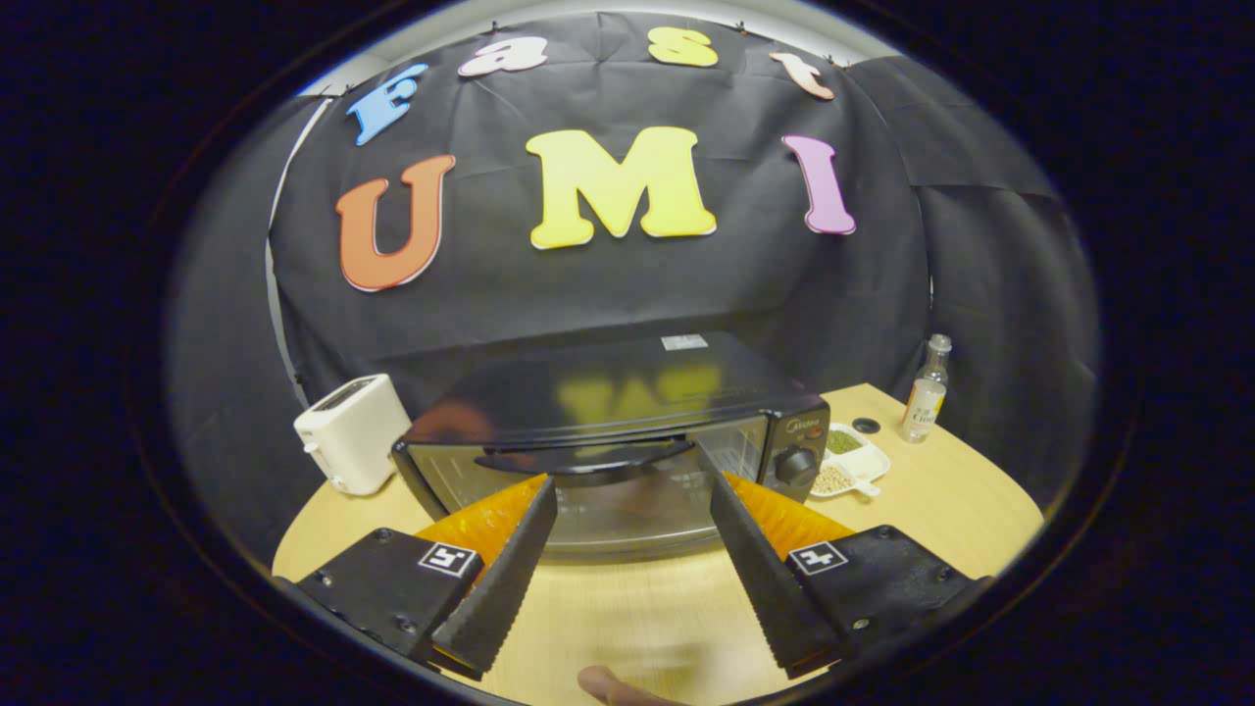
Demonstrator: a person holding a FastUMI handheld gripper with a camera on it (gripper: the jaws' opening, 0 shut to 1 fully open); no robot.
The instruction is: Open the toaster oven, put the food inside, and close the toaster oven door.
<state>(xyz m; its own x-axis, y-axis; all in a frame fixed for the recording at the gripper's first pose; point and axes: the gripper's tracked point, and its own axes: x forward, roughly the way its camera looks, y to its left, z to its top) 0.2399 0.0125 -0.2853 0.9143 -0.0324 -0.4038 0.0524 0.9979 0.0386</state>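
Just ahead of the spread fingers (627, 471) stands the closed toaster oven (608, 441).

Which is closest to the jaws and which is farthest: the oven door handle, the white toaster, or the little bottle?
With the gripper open:
1. Oven door handle: between the jaws' tips, on the toaster oven.
2. White toaster: left, beside the oven.
3. Little bottle: far right, at the table's back edge.
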